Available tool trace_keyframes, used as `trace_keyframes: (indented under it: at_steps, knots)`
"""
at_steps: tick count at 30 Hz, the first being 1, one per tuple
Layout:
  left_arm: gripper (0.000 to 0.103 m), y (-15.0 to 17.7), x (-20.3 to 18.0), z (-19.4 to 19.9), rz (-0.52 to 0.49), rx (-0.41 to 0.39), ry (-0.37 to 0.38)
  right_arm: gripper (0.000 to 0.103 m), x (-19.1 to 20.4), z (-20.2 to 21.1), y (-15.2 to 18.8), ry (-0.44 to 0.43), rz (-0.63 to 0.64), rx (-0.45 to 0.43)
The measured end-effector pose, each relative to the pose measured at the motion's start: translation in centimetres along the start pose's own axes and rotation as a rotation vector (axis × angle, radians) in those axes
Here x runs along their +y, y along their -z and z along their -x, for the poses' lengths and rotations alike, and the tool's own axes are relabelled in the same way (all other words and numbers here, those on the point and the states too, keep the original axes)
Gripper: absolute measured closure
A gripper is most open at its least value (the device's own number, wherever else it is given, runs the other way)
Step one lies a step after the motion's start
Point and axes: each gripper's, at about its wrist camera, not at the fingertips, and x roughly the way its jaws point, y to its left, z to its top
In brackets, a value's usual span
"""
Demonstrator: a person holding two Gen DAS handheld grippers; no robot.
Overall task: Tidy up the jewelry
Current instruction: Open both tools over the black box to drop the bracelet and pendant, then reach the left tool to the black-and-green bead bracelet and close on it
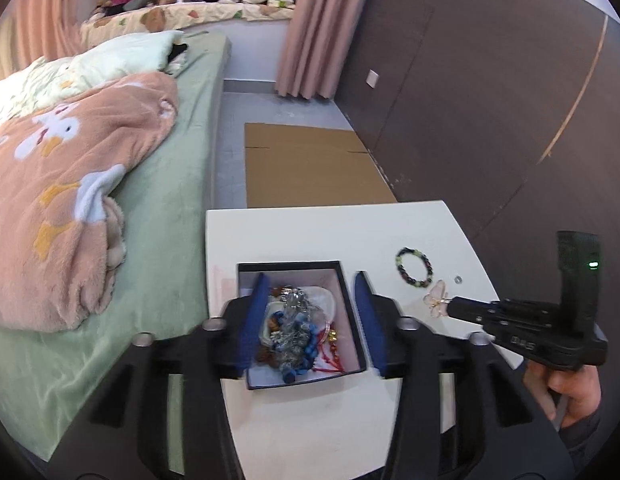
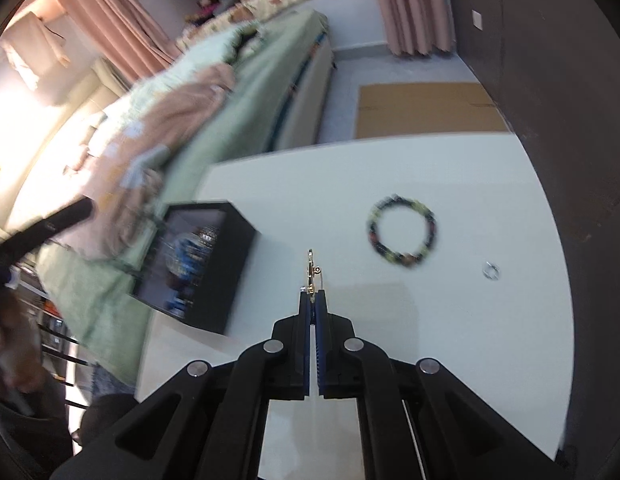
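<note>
Butterfly clip [image 2: 311,270] between right claw [image 2: 313,300] tips

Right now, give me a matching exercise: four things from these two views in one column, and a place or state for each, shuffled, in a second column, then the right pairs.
Things:
1. beaded bracelet
2. butterfly ornament
3. small ring
4. black box

Places or states:
A. pinched in the shut right tool
B. lying in a loop on the white table
C. holding a heap of jewelry, under the open left tool
D. alone near the table's right edge

Pairs: 1-B, 2-A, 3-D, 4-C
</note>
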Motion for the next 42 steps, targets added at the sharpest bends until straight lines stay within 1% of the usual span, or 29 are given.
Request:
trace_keyframes:
  at_steps: [2,4,7,9,13,14,15,17,18,19,20,21,22,25,27,30,33,37,42]
  knots:
    - [0.048,0.1,0.6,0.0,0.013,0.003,-0.004,0.101,1.2,0.4,-0.4,-0.050,0.008,-0.029]
    - [0.032,0.3,1.3,0.1,0.022,-0.001,-0.018,0.101,2.3,0.4,-0.8,-0.088,0.008,-0.046]
    - [0.019,0.5,1.9,0.3,0.029,-0.011,-0.028,0.101,3.7,0.2,-1.2,-0.138,0.009,-0.060]
    - [0.015,0.7,2.4,0.4,0.037,-0.012,-0.031,0.101,4.6,-0.1,-1.3,-0.160,0.013,-0.064]
    - [0.013,0.9,3.3,0.3,0.055,-0.010,-0.047,0.100,6.3,-1.3,-1.9,-0.239,-0.008,-0.080]
    - [0.012,1.0,3.5,0.3,0.060,-0.009,-0.048,0.100,6.4,-1.7,-2.3,-0.274,-0.027,-0.093]
    - [0.012,1.1,3.7,0.3,0.065,-0.007,-0.050,0.096,6.5,-2.0,-2.5,-0.292,-0.041,-0.094]
    - [0.012,1.3,3.9,0.2,0.073,-0.001,-0.051,0.095,6.2,-2.9,-2.8,-0.313,-0.083,-0.069]
    - [0.012,1.3,4.0,0.2,0.075,0.001,-0.050,0.088,6.1,-3.1,-2.8,-0.303,-0.095,-0.066]
    - [0.012,1.3,4.0,0.1,0.076,0.002,-0.050,0.070,5.8,-3.1,-2.8,-0.279,-0.109,-0.070]
    - [0.012,1.3,4.0,0.1,0.076,0.003,-0.049,0.055,5.6,-3.0,-2.8,-0.265,-0.115,-0.079]
    - [0.011,1.3,4.0,0.1,0.076,0.002,-0.048,0.033,5.4,-2.7,-2.7,-0.250,-0.119,-0.094]
    - [0.011,1.3,3.9,0.1,0.075,0.000,-0.044,0.031,5.2,-2.3,-2.7,-0.234,-0.118,-0.113]
    - [0.009,1.3,3.5,0.0,0.072,-0.003,-0.034,0.031,4.0,-1.6,-2.6,-0.210,-0.134,-0.112]
    - [0.009,1.3,2.9,-0.4,0.068,-0.001,-0.025,0.032,2.9,-1.3,-2.2,-0.159,-0.153,-0.105]
    - [0.009,1.2,2.0,-1.0,0.064,0.006,-0.010,0.032,0.4,-0.7,-1.8,-0.104,-0.203,-0.095]
    - [0.009,1.1,0.9,-1.9,0.063,0.020,0.016,0.032,-2.3,0.5,-1.5,-0.056,-0.252,-0.103]
    - [0.009,0.8,-1.5,-2.9,0.020,0.029,0.040,0.032,-5.0,1.7,-1.0,-0.019,-0.292,-0.114]
    - [0.009,0.5,-4.6,-4.1,-0.025,0.036,0.078,0.032,-7.4,2.7,-0.3,0.016,-0.327,-0.117]
